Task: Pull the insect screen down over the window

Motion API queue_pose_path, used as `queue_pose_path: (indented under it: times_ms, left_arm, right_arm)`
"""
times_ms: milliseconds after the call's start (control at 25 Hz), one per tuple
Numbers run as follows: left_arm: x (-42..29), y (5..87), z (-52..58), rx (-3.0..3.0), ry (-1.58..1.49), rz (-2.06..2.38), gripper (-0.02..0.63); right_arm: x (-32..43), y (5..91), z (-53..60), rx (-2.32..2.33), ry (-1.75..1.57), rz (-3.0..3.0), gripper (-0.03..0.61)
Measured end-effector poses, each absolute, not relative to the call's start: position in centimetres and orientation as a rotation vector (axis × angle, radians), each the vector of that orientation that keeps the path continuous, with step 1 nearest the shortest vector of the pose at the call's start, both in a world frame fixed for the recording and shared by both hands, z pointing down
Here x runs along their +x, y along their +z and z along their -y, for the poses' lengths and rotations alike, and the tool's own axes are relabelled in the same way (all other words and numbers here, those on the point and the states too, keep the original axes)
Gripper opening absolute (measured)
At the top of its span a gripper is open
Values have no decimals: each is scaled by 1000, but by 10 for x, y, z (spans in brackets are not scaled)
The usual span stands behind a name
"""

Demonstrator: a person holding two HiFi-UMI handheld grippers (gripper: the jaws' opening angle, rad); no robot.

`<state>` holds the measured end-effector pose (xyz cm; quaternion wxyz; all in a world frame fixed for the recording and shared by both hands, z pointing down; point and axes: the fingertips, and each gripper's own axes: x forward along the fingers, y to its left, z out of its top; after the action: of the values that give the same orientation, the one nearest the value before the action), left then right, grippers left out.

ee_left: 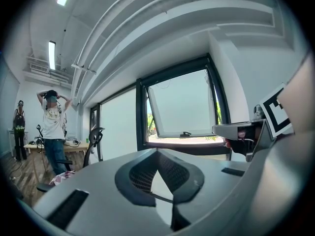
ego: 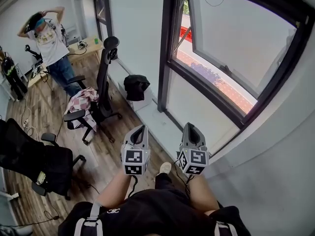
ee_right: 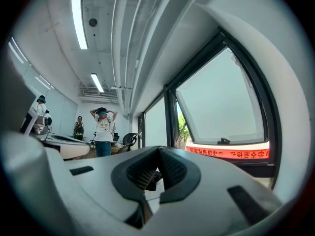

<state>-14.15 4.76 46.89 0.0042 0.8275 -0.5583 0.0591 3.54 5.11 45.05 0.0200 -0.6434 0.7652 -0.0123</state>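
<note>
- Left tongs (ego: 142, 128) and right tongs (ego: 190, 126), lower centre: both closed, empty, held short of the window (ego: 231, 58).
- Insect screen: not visible in any view; presumably rolled up above the window, upper right.
- Step: approach. Next move: reach up, find its pull bar, grip.

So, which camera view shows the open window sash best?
The left gripper view: the whole window sash faces it, swung out at the bottom, with its handle visible. The right gripper view shows the sash skewed, from one side. The head view sees it steeply from above.
</note>
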Motion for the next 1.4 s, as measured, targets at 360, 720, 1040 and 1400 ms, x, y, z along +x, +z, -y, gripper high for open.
queue_pose_path:
  times_ms: [360, 720, 1040, 1400]
  left_arm:
    - [-131, 472, 53, 2607, 192, 1744, 14]
    - [-93, 469, 164, 2642, 188, 1696, 14]
    - [-24, 463, 255, 2719, 192, 1617, 14]
    - [54, 464, 332, 2802, 207, 1509, 14]
  right_arm:
    - [42, 453, 45, -2024, 30, -2374, 3]
    - [77, 450, 151, -2059, 27, -2349, 3]
    - [143, 441, 226, -2111, 31, -2265, 3]
    - [215, 442, 288, -2196, 42, -2187, 3]
